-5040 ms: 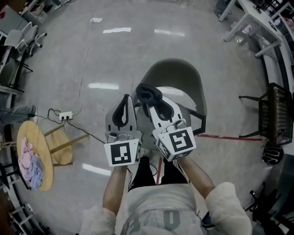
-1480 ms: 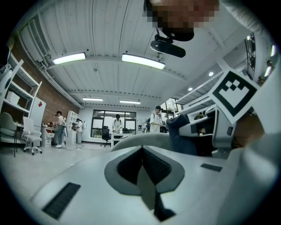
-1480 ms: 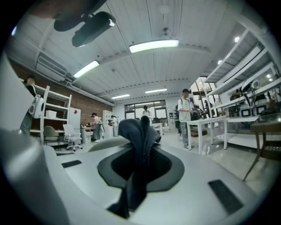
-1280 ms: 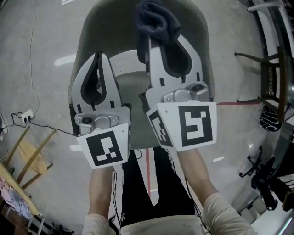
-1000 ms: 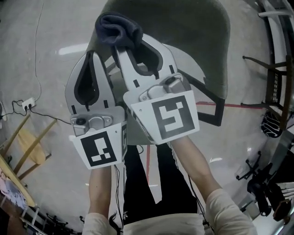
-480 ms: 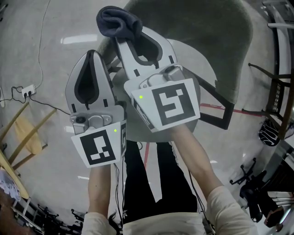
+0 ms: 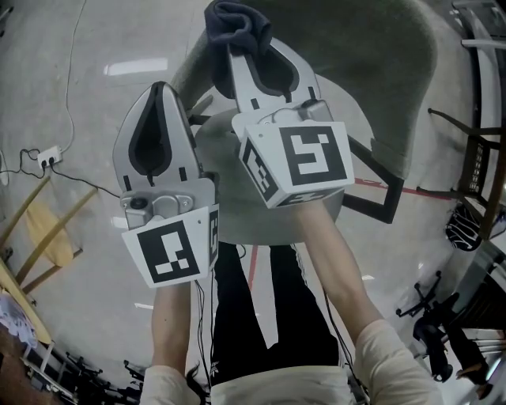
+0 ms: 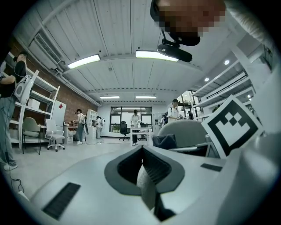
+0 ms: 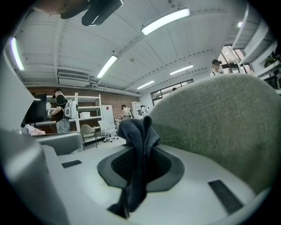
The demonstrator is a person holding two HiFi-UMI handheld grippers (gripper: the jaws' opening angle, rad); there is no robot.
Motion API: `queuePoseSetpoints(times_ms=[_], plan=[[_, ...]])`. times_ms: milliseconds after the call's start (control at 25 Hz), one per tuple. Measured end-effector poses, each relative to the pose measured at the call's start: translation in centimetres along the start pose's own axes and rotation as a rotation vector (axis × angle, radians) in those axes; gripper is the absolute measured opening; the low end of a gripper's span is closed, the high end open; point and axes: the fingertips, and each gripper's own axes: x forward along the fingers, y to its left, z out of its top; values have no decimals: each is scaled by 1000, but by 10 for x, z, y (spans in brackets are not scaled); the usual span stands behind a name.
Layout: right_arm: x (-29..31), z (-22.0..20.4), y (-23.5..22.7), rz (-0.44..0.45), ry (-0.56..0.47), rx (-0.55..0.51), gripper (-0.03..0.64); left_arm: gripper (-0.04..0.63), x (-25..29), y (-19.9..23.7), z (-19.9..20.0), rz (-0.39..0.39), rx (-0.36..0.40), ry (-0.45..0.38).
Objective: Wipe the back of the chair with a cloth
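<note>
The chair's grey-green back point(image 7: 364, 71) curves across the top of the head view, with its seat point(image 7: 237, 182) below. My right gripper point(image 7: 242, 41) is shut on a dark navy cloth point(image 7: 236, 20), which bunches out past the jaw tips at the left part of the back's top edge. In the right gripper view the cloth point(image 9: 138, 140) hangs pinched in the right gripper point(image 9: 139, 163), right beside the fuzzy chair back point(image 9: 219, 127). My left gripper point(image 7: 157, 87) is shut and holds nothing, left of the chair. The left gripper point(image 8: 142, 154) view shows its jaws closed together.
A black wire chair point(image 7: 474, 182) stands at the right. A wooden stool point(image 7: 43, 229) and a power strip with its cable point(image 7: 43, 154) lie to the left. A red floor line point(image 7: 379, 186) runs under the chair. Distant people and desks point(image 8: 134, 125) show beyond.
The right gripper with the cloth swept left along the chair back's top, then came back right and a little further from me. The left gripper has barely moved.
</note>
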Motion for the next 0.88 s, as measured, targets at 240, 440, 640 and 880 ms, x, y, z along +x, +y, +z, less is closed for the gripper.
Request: queuePoseSetpoints(times_ms=[240, 440, 640, 880], plan=[[-11, -4, -33, -94, 6, -9, 60, 15, 2, -14, -9, -27, -15, 14], [-31, -3, -84, -225, 0, 10, 58, 15, 3, -34, -15, -56, -29, 33], [-58, 1, -135, -346, -12, 11, 58, 15, 12, -60, -18, -106, -34, 40], [-96, 8, -169, -465, -42, 30, 58, 15, 23, -95, -15, -171, -49, 28]])
